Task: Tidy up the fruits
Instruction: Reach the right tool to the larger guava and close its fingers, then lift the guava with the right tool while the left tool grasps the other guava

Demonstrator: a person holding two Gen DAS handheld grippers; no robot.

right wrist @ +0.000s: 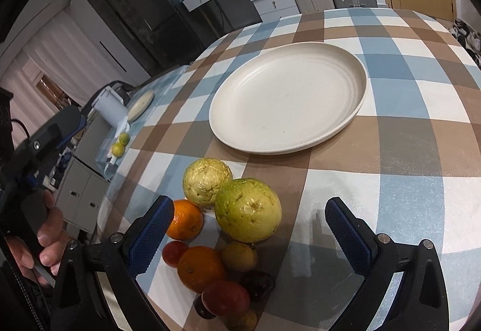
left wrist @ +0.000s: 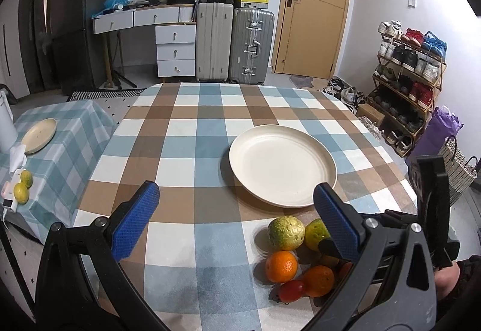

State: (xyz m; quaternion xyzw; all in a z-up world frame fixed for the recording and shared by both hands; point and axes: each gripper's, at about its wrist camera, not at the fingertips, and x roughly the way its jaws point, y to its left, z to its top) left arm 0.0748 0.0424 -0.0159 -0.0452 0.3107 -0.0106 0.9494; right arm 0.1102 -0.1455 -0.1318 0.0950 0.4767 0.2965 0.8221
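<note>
A wide cream plate (left wrist: pixel 282 165) (right wrist: pixel 288 102) lies bare on the checked tablecloth. Just in front of it sits a heap of fruit: two yellow-green guavas (right wrist: pixel 207 182) (right wrist: pixel 248 209), two oranges (right wrist: pixel 186 220) (right wrist: pixel 200 268), two small red fruits (right wrist: pixel 225 298), a small yellowish one (right wrist: pixel 239 256) and a dark one (right wrist: pixel 258 286). My right gripper (right wrist: pixel 249 208) hovers open over the heap, its blue pads either side of the larger guava without touching it. My left gripper (left wrist: pixel 236 195) is open and holds nothing, left of the heap (left wrist: pixel 285 233).
A low side table (left wrist: pixel 60 132) at the left carries a small plate (left wrist: pixel 39 135), two limes (left wrist: pixel 23 185) and a white jug. Behind the table stand drawers, suitcases (left wrist: pixel 234 45), a door and a shoe rack (left wrist: pixel 412 75). A hand (right wrist: pixel 45 235) grips the left tool.
</note>
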